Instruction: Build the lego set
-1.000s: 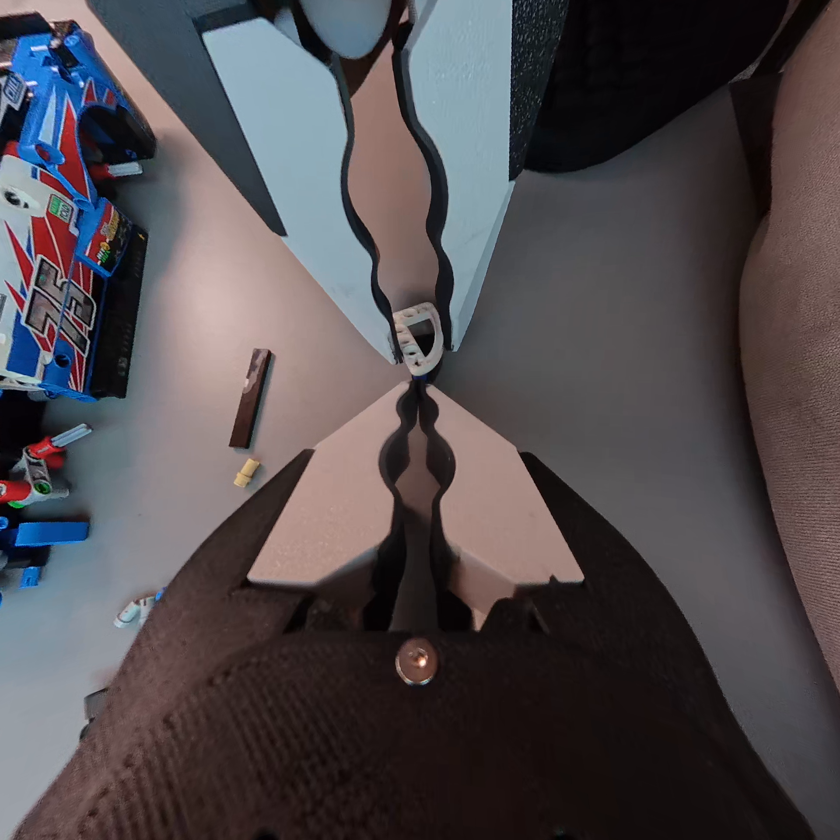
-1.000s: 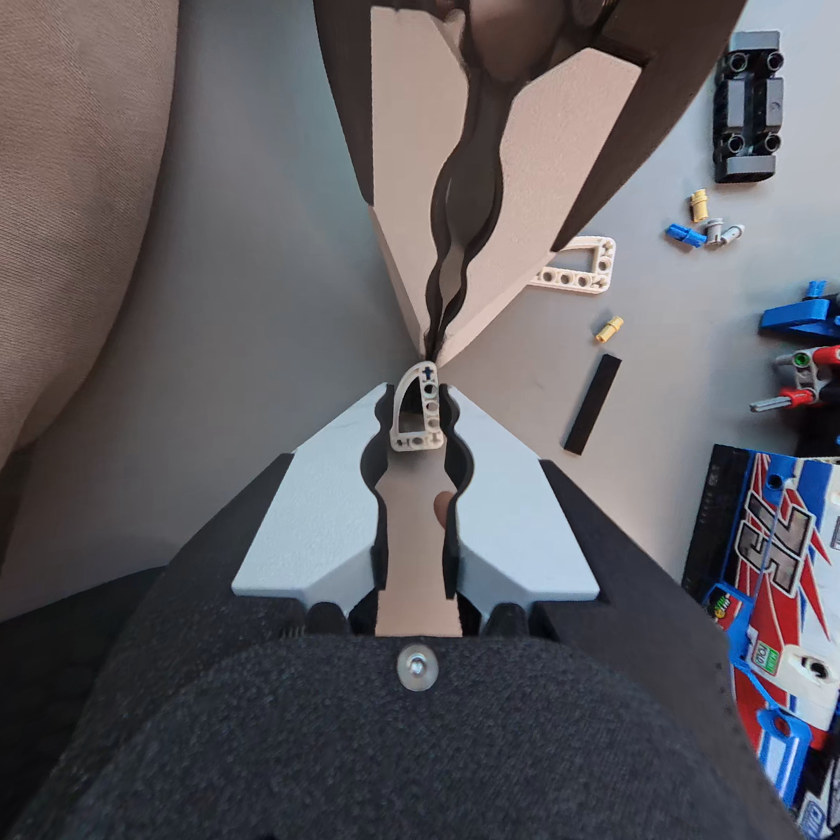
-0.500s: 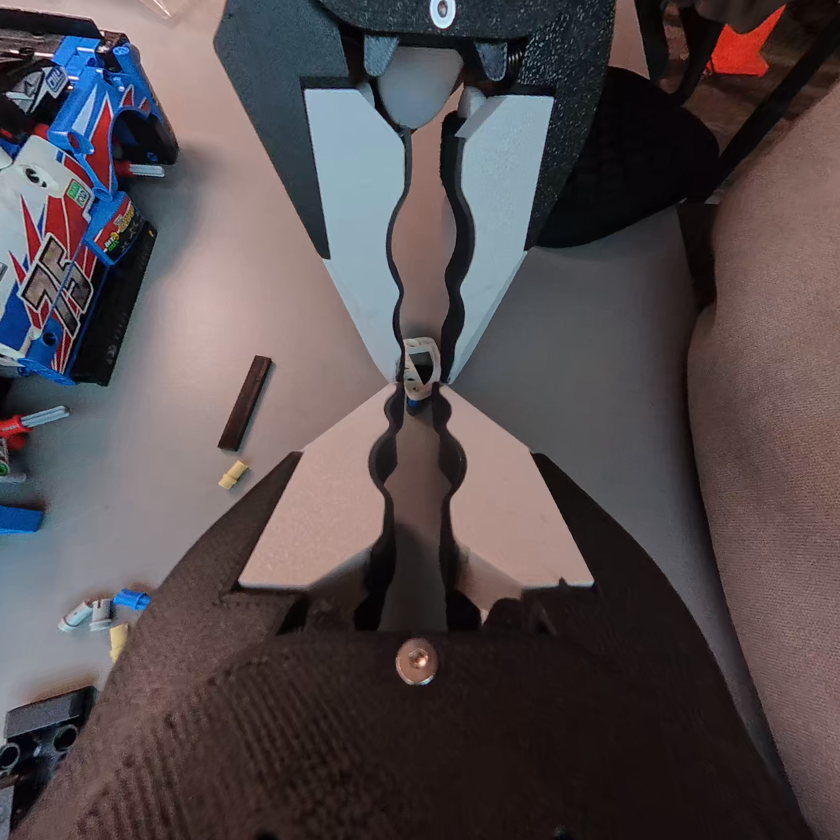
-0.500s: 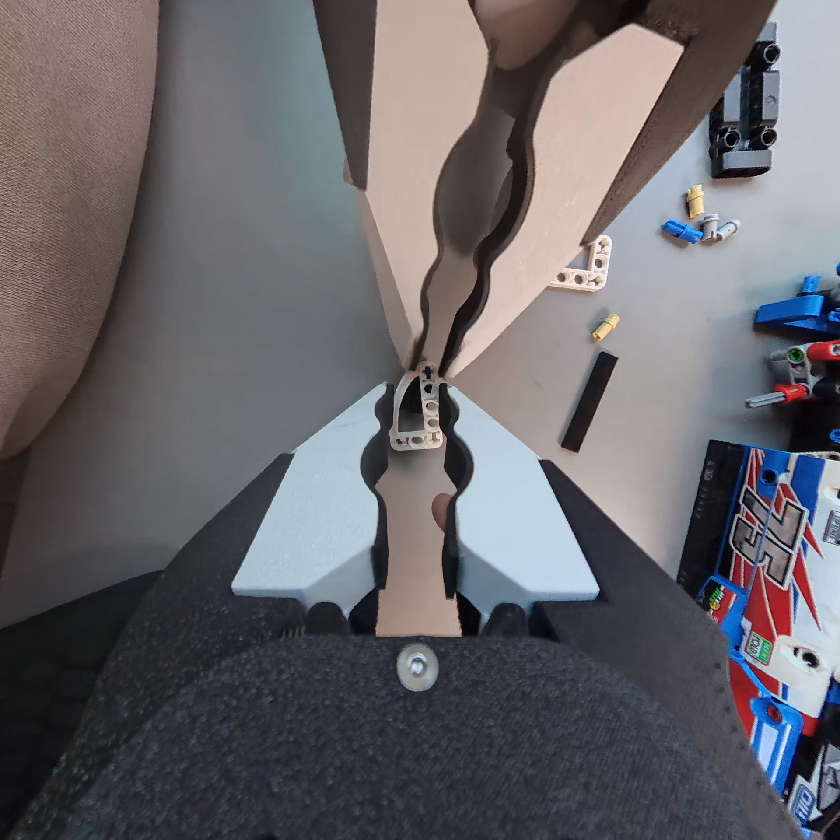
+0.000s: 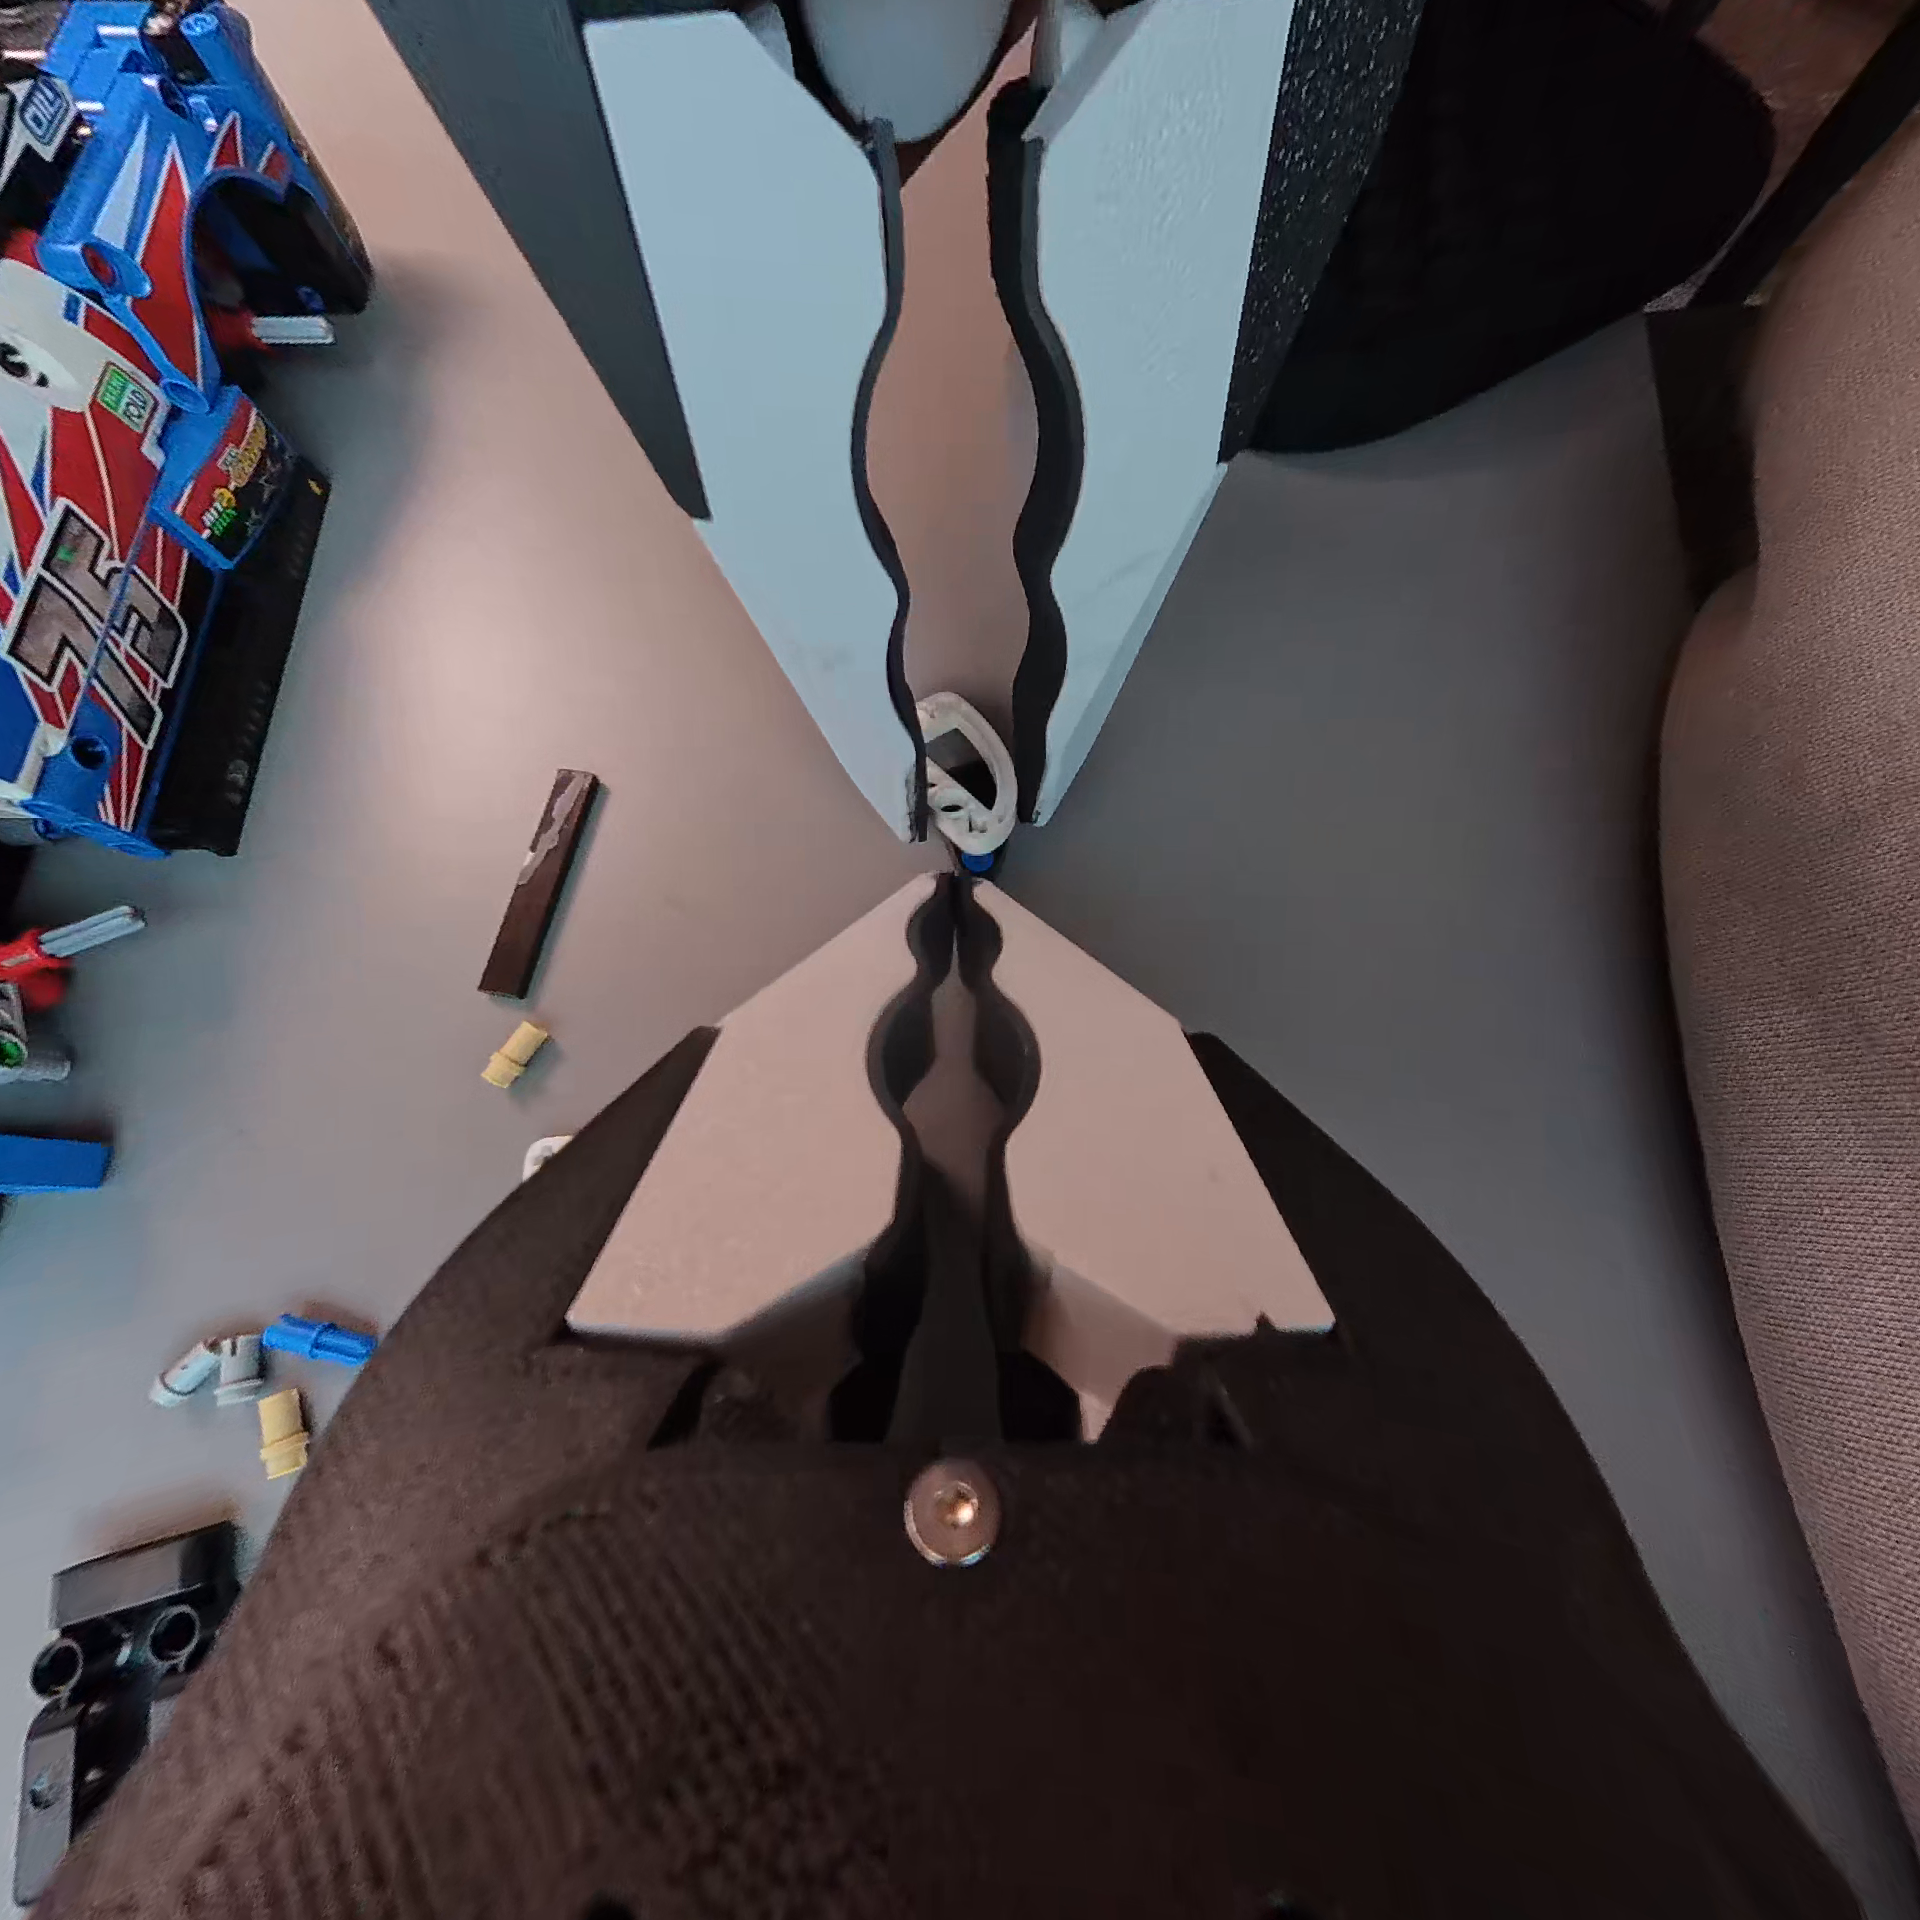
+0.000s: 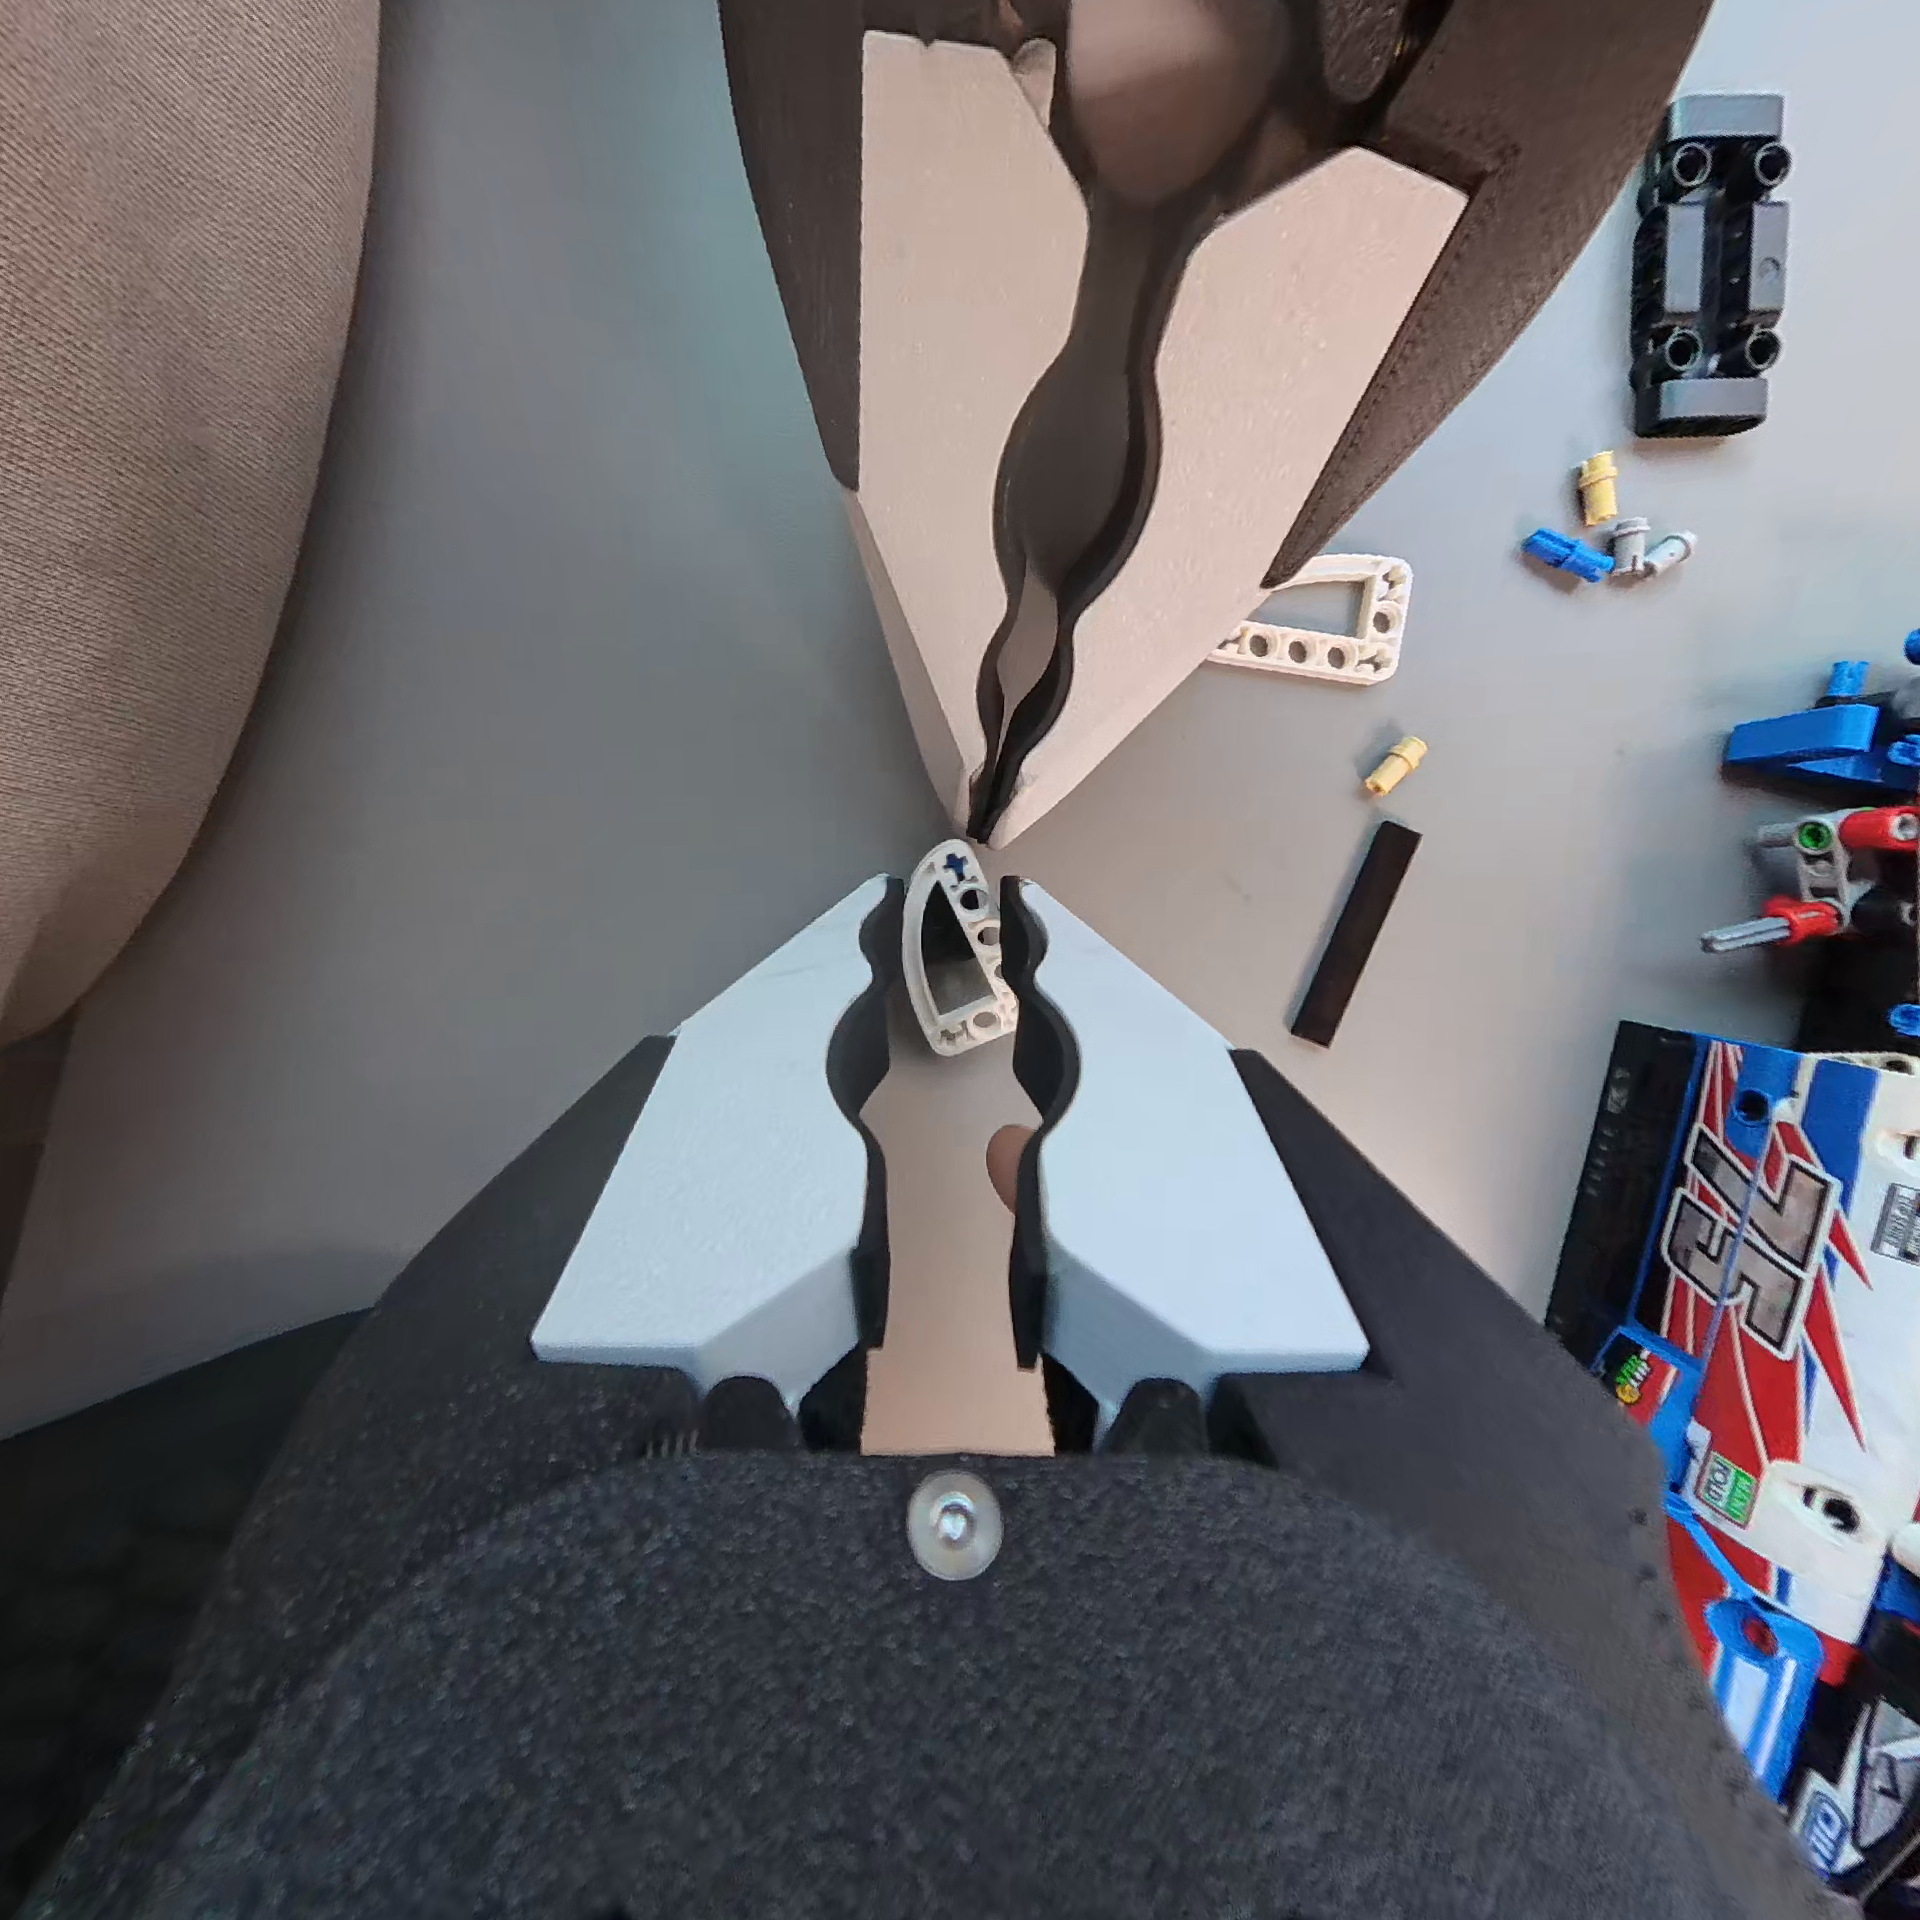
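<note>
Grey bench (image 6: 582, 623) lies under both my tongs, with a beige cushion along its edge. Nearest in the right wrist view, my right tongs (image 6: 951, 894) are narrowed on a small white curved panel (image 6: 961, 961), its long sides against the pads and its tip with the blue cross hole poking out forward, a little tilted. Just beyond that tip, my left tongs (image 6: 987, 826) meet it nose to nose, pinched almost fully together; in the left wrist view a blue pin (image 5: 977, 860) shows at their tips, touching the panel's end, though I cannot tell how firmly they grip it. I judge I am seating that pin in the panel's end hole. The next move calls for lining both up straight and pushing squarely. Farther off lie a black flat strip (image 6: 1356, 935), a tan pin (image 6: 1395, 766), a white frame piece (image 6: 1320, 623), and the blue-and-red race car (image 6: 1766, 1299).
</note>
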A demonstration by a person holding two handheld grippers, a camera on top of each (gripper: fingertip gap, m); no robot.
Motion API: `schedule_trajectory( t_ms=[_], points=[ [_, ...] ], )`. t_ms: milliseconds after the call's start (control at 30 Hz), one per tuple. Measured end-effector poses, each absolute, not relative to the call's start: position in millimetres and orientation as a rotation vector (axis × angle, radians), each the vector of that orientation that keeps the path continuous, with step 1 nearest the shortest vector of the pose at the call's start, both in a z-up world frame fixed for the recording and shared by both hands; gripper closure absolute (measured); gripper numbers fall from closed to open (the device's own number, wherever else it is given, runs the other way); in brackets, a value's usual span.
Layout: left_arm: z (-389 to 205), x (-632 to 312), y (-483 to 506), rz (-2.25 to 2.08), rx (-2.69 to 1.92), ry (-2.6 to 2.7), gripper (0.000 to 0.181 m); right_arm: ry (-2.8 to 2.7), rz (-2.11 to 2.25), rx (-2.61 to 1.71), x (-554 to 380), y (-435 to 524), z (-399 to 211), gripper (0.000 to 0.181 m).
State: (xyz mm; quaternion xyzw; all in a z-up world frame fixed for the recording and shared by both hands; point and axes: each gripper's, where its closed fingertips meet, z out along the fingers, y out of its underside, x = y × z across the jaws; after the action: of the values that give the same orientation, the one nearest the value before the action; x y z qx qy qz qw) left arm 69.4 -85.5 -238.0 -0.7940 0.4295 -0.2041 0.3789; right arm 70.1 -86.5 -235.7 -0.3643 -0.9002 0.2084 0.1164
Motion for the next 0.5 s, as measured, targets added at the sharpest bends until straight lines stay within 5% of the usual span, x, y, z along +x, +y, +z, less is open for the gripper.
schedule_trajectory(
  t_ms=[500],
  points=[
    [-235, 71, -76, -0.492, -1.989, 1.124, 0.177, -2.572, 0.594, -1.153, 66, -77, -236, 0.166]
  ],
)
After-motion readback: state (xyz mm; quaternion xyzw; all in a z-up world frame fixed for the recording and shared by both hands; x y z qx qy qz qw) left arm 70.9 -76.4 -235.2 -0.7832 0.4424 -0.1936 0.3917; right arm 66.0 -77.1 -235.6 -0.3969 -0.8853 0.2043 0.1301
